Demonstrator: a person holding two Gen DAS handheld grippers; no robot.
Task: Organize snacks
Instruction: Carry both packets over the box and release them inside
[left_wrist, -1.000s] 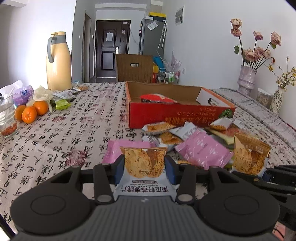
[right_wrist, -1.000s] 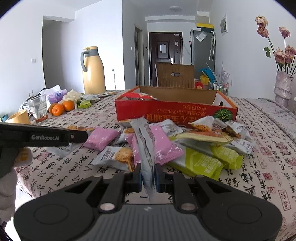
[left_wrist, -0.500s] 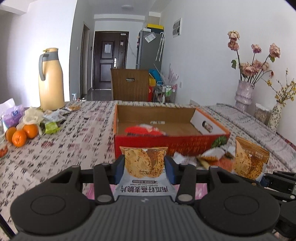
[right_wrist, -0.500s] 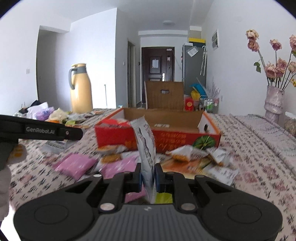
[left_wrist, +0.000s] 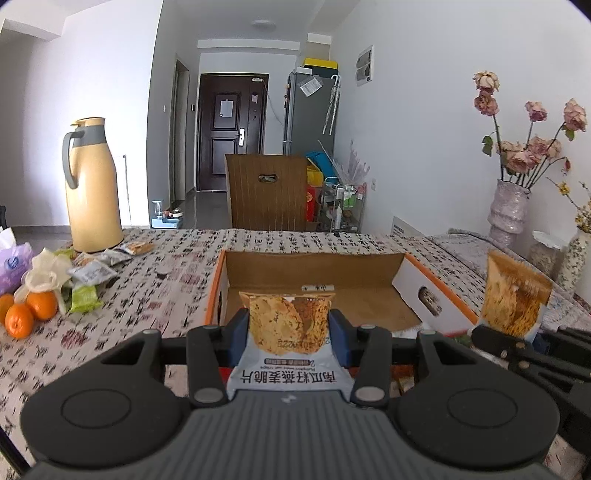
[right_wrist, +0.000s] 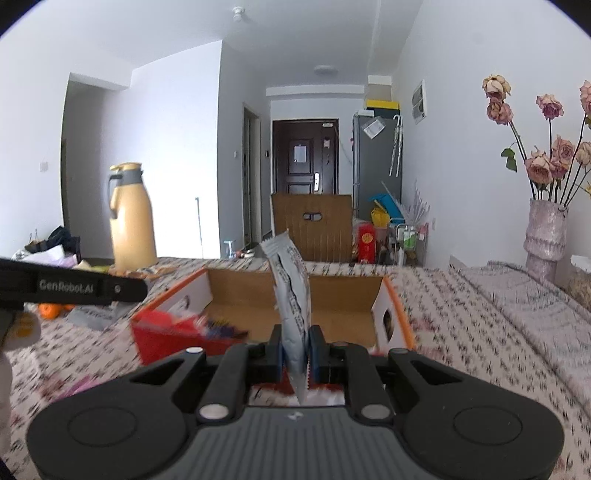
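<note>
Item: box (left_wrist: 317, 284), open-topped, lay dead ahead and just below both my tongs, left (left_wrist: 289, 334) gripping a crisp packet (left_wrist: 289, 325), right (right_wrist: 296, 345) clamping a grey sachet (right_wrist: 293, 295) edge-on.

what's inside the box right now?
Box: mostly bare cardboard floor, one small packet near the back wall. Held snack and left gripper cover the near part.

- A tall yellow thermos jug (left_wrist: 94, 188) stands at the tabletop's (left_wrist: 177, 266) far left.
- Oranges (left_wrist: 29, 312) lie near the left edge.
- A vase of dried roses (left_wrist: 511, 210) stands right.
- A brown chair back (left_wrist: 267, 192) rises beyond the tabletop.
</note>
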